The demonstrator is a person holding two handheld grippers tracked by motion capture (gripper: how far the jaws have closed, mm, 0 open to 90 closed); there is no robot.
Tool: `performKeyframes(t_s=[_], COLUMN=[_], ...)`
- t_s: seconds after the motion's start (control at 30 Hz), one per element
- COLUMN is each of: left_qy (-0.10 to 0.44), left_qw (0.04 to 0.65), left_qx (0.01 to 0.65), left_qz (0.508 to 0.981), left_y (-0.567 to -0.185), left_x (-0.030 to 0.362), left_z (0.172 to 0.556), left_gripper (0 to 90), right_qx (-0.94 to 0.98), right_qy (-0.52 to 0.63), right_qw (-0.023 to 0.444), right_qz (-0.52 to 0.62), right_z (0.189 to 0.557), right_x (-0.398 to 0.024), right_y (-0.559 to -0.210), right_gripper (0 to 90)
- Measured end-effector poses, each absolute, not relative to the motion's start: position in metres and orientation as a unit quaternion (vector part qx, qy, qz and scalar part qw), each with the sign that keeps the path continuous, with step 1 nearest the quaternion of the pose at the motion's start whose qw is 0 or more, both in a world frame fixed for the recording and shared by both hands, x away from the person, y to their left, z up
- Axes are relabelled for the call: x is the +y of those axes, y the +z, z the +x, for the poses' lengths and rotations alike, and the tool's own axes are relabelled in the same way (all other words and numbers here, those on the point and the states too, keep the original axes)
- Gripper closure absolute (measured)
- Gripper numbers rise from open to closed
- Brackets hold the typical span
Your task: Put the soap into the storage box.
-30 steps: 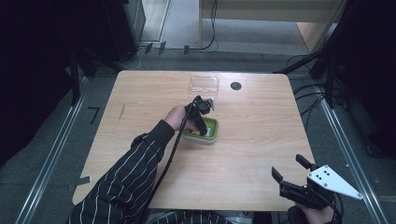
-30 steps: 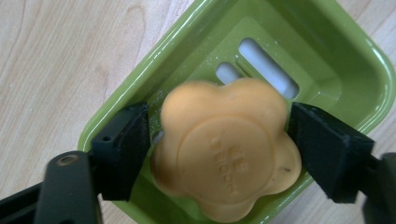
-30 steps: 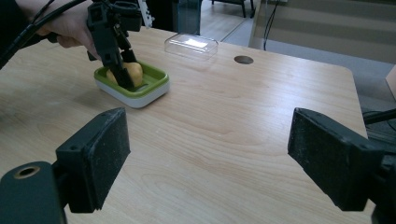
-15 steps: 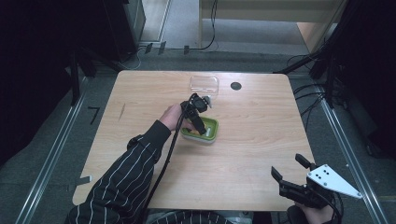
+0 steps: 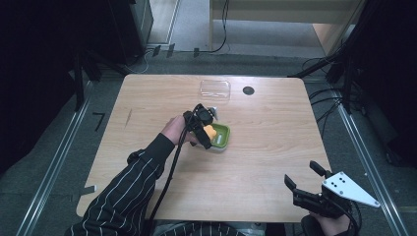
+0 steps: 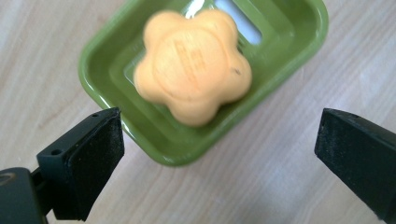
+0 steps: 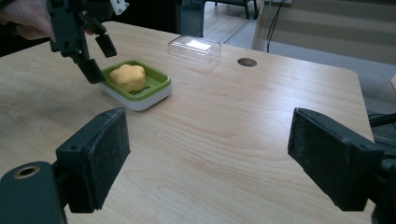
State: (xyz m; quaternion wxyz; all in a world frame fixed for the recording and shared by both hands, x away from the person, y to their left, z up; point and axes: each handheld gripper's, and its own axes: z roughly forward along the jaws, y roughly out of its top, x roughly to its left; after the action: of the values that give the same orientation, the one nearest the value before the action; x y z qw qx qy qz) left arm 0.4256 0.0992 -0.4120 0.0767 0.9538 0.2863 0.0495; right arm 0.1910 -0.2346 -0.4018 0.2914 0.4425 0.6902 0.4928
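Note:
An orange flower-shaped soap [image 6: 194, 70] lies in a green soap dish [image 6: 107, 74] with a white base, near the table's middle [image 5: 210, 132]. My left gripper [image 5: 205, 129] hovers just above the dish's near-left side, open; its jaws have just been opening and the soap rests free below them. In the right gripper view the soap [image 7: 128, 76] sits in the dish [image 7: 156, 86] with the left gripper [image 7: 99, 58] over its left end. My right gripper [image 5: 301, 174] stands open at the table's near right corner, nothing between its jaws [image 7: 208, 135].
A clear plastic lid [image 5: 215, 90] lies at the far edge of the wooden table [image 5: 275, 128], beside a round cable hole [image 5: 248, 90]. A striped sleeve [image 5: 128, 187] reaches in from the near left. Dark stands and cables ring the table.
The left gripper's jaws have spread apart and it has lifted and drawn back a little to the left, leaving the orange soap uncovered in the dish. The right gripper has not moved.

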Motion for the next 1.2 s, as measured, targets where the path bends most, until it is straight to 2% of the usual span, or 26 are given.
performKeyframes(t_s=[1.2], left_qy=[0.036], left_qw=[0.049], left_qx=[0.290], left_qz=[0.955], left_y=[-0.436], left_x=[0.145], left_z=[0.345], left_gripper=[1.3], right_qx=[0.692], right_qy=[0.495], right_qw=[0.290], right_qz=[0.438], right_z=[0.194], right_x=[-0.233], right_y=[-0.402], right_gripper=[13.4])
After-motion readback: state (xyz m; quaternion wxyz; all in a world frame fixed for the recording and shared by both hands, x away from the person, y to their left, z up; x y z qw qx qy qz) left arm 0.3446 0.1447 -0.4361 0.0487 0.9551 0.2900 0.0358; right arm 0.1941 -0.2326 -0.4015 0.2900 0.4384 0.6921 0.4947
